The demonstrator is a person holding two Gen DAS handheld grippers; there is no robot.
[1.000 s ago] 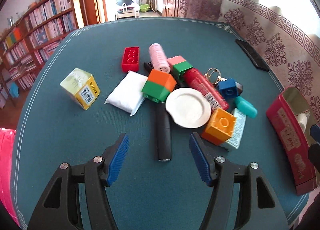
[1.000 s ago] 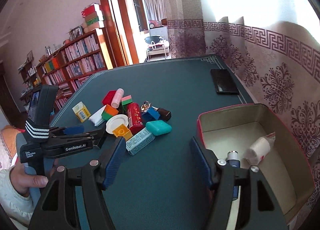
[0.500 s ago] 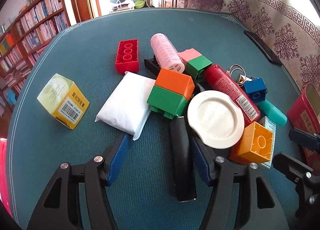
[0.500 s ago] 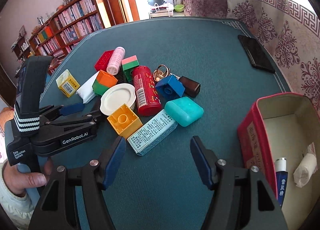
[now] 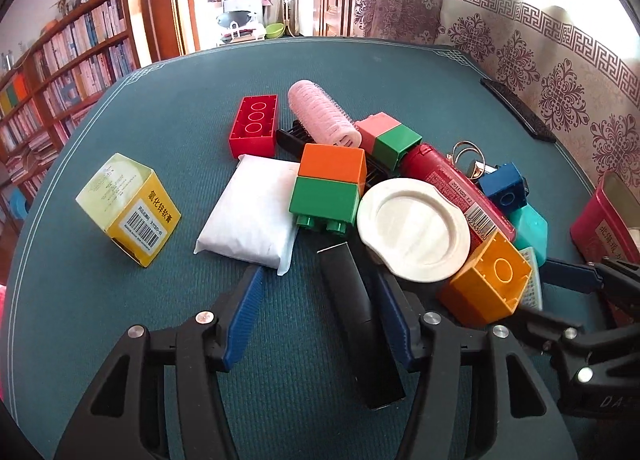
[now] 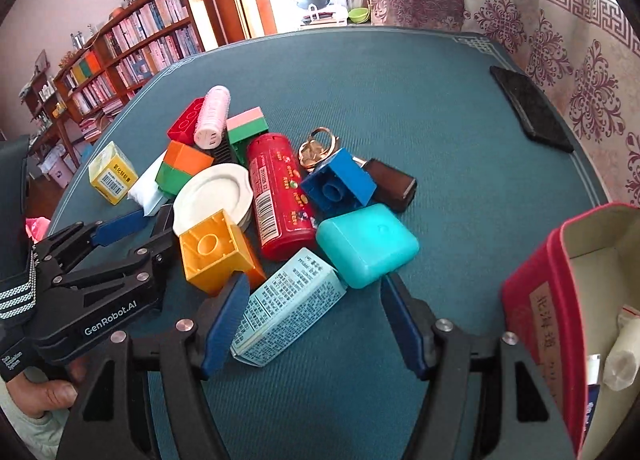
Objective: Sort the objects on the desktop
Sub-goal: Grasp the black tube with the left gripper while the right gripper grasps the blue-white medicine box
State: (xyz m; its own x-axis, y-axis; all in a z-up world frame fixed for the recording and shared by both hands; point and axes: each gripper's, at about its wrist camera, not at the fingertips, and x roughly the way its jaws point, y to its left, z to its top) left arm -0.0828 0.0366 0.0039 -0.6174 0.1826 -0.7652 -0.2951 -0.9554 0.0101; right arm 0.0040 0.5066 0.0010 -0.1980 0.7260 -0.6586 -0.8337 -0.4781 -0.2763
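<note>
So the left gripper [image 5: 318, 316] is down over the long black bar [image 5: 360, 324], which lies on the teal table [image 5: 120, 300] running from 12 to 6 between its blue pads. The jaws are closing in: the right pad looks right up against the bar, the left pad still stands clear, so no real grip.

Just past the bar's far end, at 12, sits the orange-and-green block stack [image 5: 328, 184], with the white packet [image 5: 252, 212] at 11 and the white plate [image 5: 414, 228] at 1. The yellow box [image 5: 128, 208] sits alone out at 10.

The right gripper [image 6: 316, 320] is spread wide, clamping nothing. The light blue carton [image 6: 286, 312] lies between its fingers, nearer the left one. The teal case [image 6: 368, 244] is at 12, the yellow block [image 6: 216, 252] at 11, and the red box [image 6: 532, 312] off at 3.
</note>
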